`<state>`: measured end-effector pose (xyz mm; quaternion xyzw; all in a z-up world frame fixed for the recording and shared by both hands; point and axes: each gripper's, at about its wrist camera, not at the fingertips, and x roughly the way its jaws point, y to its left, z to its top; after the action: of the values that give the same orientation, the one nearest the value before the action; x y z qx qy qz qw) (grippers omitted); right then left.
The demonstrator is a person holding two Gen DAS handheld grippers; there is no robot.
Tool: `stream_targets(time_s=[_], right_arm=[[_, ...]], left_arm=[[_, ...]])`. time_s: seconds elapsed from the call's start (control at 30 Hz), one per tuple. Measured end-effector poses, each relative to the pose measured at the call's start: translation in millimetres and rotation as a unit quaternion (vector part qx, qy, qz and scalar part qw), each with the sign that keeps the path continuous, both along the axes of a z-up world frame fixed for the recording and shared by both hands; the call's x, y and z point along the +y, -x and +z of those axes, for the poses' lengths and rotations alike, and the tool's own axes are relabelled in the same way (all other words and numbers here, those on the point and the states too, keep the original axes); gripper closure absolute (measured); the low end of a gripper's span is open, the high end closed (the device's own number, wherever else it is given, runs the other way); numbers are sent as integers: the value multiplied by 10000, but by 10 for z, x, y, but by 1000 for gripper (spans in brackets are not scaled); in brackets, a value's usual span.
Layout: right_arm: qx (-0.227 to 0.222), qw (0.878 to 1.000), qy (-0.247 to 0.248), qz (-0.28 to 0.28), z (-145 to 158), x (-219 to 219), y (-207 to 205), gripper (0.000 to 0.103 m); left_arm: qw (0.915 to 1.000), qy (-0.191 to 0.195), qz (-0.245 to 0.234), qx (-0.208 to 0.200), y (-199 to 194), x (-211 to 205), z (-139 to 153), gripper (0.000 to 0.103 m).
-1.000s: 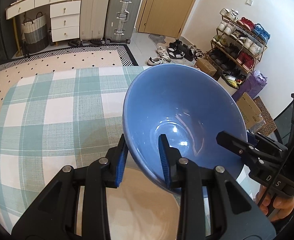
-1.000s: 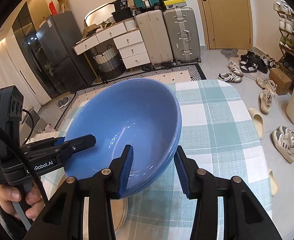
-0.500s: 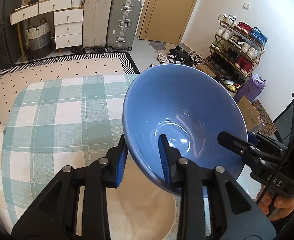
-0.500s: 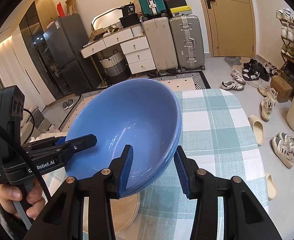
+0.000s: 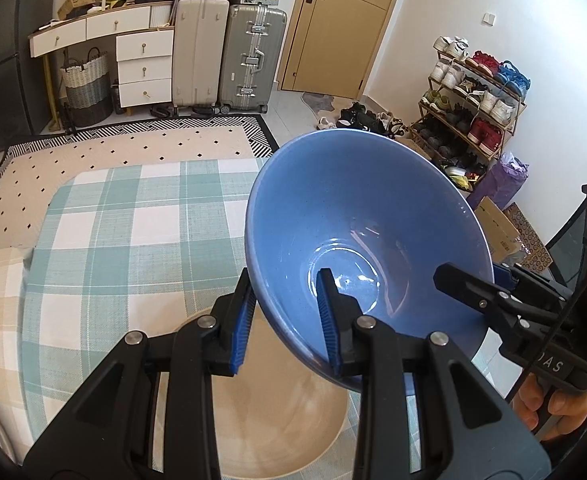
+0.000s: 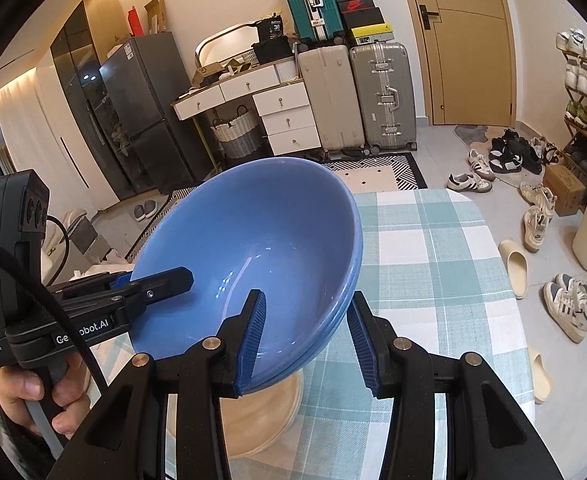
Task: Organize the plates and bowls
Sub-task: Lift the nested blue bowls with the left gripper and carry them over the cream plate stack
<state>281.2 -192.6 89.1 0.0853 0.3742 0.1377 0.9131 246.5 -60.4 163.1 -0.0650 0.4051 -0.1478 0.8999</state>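
A blue bowl stack (image 5: 357, 232) is shown held clear of the checked tablecloth (image 5: 125, 240), tilted, directly above a beige plate (image 5: 277, 420) seen at 6 o'clock in the left wrist view. At least two nested rims are suggested at the stack's edge in the right wrist view. The left gripper (image 5: 285, 324) is pinched on the near rim, one finger inside and one outside; the right gripper (image 6: 305, 340) is likewise clamped on the opposite rim. The bowls are judged to be gathered already, while their final placement and the plate's sorting remain undone. The visible part of the table around the plate is bare, so no obstruction is shown. Suitcases (image 5: 229, 56) and drawers (image 5: 145, 68) are seen at 12 o'clock, a shoe rack (image 5: 473, 92) at 2 o'clock.
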Motion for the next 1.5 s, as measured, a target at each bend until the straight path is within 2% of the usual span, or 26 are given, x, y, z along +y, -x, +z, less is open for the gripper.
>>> stream_targets(time_s=[0.4, 0.8, 1.07, 1.5], right_arm=[[-87, 9999, -27, 141, 126, 193, 260, 60], [-49, 9996, -37, 289, 71, 398, 369, 59], [48, 9991, -62, 418, -52, 550, 355, 59], [284, 9982, -55, 532, -361, 684, 240, 59]], left_arm=[[9999, -20, 120, -95, 399, 152, 197, 76], [9996, -38, 277, -61, 654, 332, 204, 76], [9992, -38, 398, 6, 726, 509, 81, 76], [9984, -55, 503, 248, 621, 642, -301, 76]])
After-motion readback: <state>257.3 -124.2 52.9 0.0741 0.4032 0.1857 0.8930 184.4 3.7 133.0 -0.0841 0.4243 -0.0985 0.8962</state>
